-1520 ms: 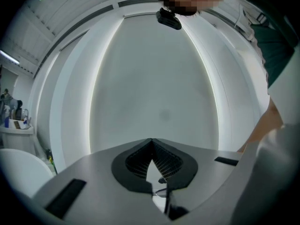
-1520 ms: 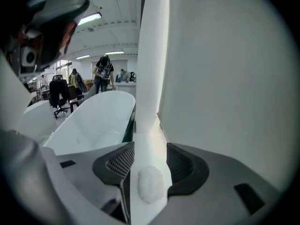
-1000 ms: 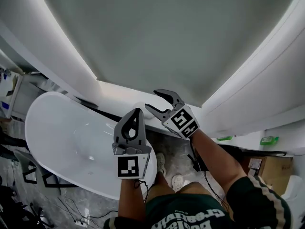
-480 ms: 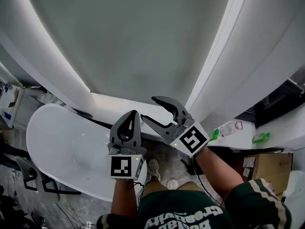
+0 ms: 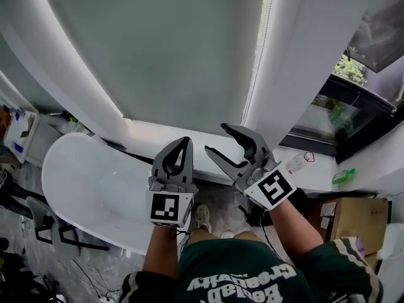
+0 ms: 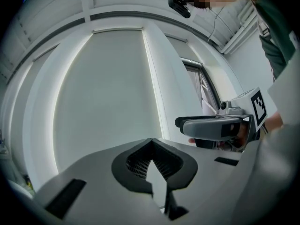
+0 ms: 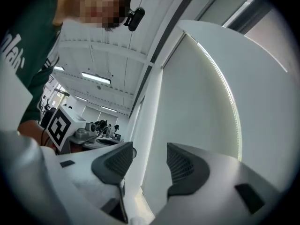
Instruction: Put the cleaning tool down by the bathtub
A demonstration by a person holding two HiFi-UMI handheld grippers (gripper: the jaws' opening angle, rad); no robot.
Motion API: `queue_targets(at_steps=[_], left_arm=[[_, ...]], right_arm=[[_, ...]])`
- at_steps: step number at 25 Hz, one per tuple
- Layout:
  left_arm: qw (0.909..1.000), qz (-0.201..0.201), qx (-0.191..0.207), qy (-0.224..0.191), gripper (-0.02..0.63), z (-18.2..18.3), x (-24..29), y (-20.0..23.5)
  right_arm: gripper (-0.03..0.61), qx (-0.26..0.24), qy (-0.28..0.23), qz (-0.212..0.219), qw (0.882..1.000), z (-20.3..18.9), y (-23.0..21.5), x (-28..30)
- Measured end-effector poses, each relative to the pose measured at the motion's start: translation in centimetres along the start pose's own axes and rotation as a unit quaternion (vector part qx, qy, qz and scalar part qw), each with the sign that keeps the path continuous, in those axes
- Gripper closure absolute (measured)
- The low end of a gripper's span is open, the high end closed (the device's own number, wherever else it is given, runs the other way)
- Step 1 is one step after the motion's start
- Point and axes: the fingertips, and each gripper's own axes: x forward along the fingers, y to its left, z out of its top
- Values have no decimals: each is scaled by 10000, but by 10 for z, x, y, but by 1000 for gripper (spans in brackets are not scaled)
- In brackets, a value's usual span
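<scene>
Swinging rightward since a second ago, bringing a dark window (image 5: 334,115) into sight. Pressing the left gripper (image 5: 186,141) ribbed grey jaws together on nothing; spreading the right gripper (image 5: 215,137) jaws apart, empty. Leaving the glossy white oval bathtub (image 5: 82,182) down-left of both, untouched; cleaning tool not showing.

I see a grey marbled floor (image 5: 222,201) carrying the white bathtub (image 5: 88,182) at left and a cardboard box (image 5: 355,219) at right. A white ledge (image 5: 170,136) runs along the wall. On it I note a clear bottle (image 5: 295,163) and, further right, a small green item (image 5: 343,176).
</scene>
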Motion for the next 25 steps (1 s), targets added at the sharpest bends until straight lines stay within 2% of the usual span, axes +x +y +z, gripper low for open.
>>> queue_targets(at_steps=[8, 10, 13, 19, 25], left_arm=[[9994, -202, -204, -199, 609, 21, -38, -40], [9995, -194, -126, -211, 609, 24, -45, -48], [9994, -170, -94, -277, 609, 31, -56, -55], [9993, -138, -22, -357, 609, 40, -68, -70], [9992, -147, 64, -362, 609, 43, -71, -78]], right_arm=[[364, -266, -141, -43, 9995, 23, 26, -41], [472, -320, -202, -87, 9992, 26, 31, -52], [548, -169, -244, -85, 9995, 29, 39, -65], [563, -105, -316, -19, 9994, 31, 48, -82], [563, -172, -211, -229, 9994, 27, 44, -86]])
